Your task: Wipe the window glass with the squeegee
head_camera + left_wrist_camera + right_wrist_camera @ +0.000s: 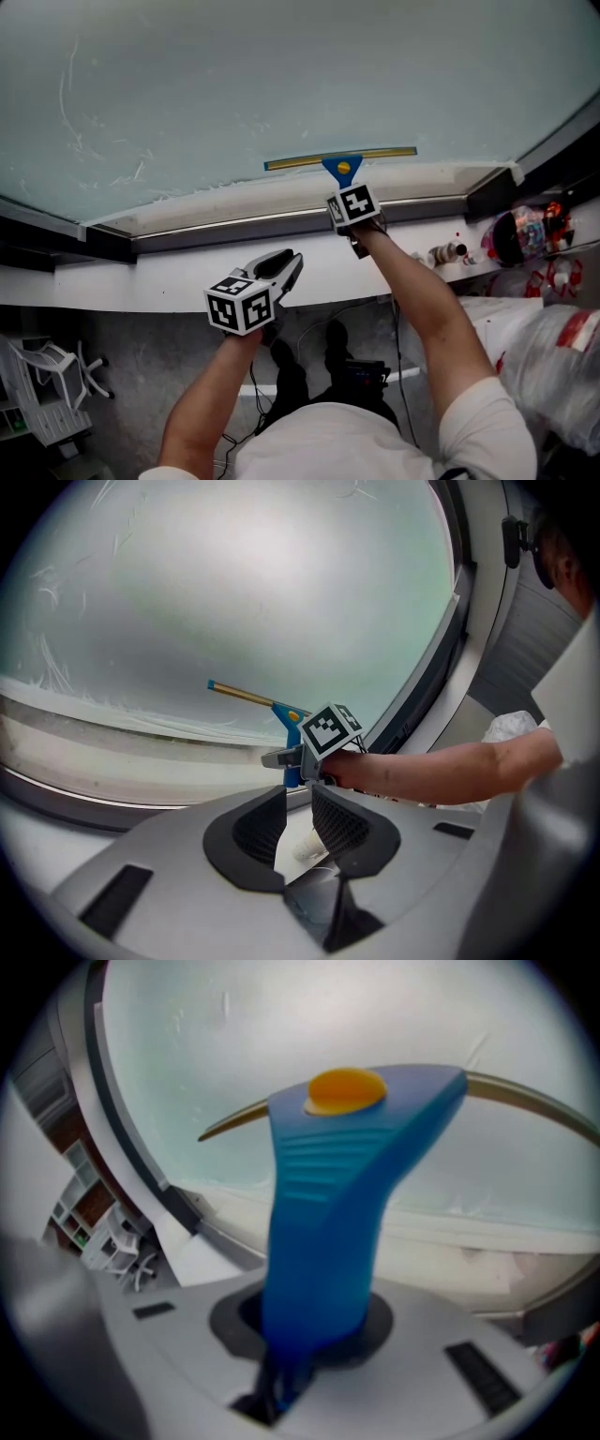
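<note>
At the foot of the window glass (281, 66), the squeegee (342, 161) is pictured with its blade laid level across the pane, just above the lower frame (234, 225).
The blue handle is clamped between the jaws of the right gripper (349, 192). The left gripper (286, 264) is seen lower, over the white sill (122, 281), its jaws narrowly parted with nothing gripped.

A white ledge (141, 281) spans the middle of the frame from left to right. Toward its right end rest a small white bottle-shaped item (448, 253) and a dark rounded item (511, 239). Below the ledge, the grey floor (141, 356) carries a white chair (52, 370) at lower left and a black device (364, 375) at lower centre.
</note>
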A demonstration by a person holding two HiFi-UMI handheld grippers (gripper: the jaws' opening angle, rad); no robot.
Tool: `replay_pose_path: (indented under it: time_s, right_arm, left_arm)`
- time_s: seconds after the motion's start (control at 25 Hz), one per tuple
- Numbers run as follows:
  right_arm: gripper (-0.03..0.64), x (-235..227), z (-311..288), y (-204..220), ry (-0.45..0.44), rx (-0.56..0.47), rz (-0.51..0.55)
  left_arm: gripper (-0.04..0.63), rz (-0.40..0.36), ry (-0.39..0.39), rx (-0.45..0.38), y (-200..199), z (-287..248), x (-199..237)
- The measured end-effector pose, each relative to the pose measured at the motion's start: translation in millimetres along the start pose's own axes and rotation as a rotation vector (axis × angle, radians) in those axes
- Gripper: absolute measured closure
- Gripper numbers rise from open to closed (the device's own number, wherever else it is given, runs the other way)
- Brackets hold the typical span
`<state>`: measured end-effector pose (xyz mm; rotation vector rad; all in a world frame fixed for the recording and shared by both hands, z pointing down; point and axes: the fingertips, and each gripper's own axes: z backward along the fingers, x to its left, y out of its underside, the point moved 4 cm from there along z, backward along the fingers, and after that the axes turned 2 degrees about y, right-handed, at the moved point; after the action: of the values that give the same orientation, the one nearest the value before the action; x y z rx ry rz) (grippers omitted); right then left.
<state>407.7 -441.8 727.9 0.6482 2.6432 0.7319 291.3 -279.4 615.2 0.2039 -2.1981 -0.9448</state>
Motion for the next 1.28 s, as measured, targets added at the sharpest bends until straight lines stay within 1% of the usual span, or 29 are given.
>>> replay_pose_path:
  time_s: [0.16,0.36,0.48,0.6,0.72,0.92,1.08,1.28]
  right_arm:
    - [0.551,-0.2,-8.0,3.0,-0.004,-0.002,0.013]
    - [0.552,-4.3,-17.2,12.3,0.008,0.025,0.056]
    - [0.552,-3.2,-23.9,17.6,-0.002,0.039,0.065]
    - [0.554,-9.1,-29.5,19.4,0.024,0.029,0.090]
    - [0.554,-9.6,-35.6,29.0,0.019,0.060,0.088]
    - [0.554,-9.6,-43.1,47.9,-0.001,0.125,0.056]
    - [0.554,-15.1,-49.5,51.9,0.019,0.126,0.064]
    - [0.555,-15.6,-54.5,59.9,-0.001,0.155,0.053]
  left_arm:
    - [0.488,0.011,0.000,0.006,4.6,-1.9,2.5]
    - [0.488,0.019,0.000,0.016,9.1,-4.6,4.7]
    - [0.488,0.022,0.000,0.025,12.2,-6.9,5.8]
    - [0.488,0.025,0.000,0.031,15.3,-8.8,5.8]
    - [0.488,0.028,-0.003,0.033,16.9,-9.2,7.2]
    - [0.488,0.035,-0.009,0.040,21.4,-10.2,10.1]
    - [0.488,0.042,-0.013,0.047,25.8,-9.7,12.9]
    - [0.488,0.047,-0.017,0.051,28.6,-8.2,15.2]
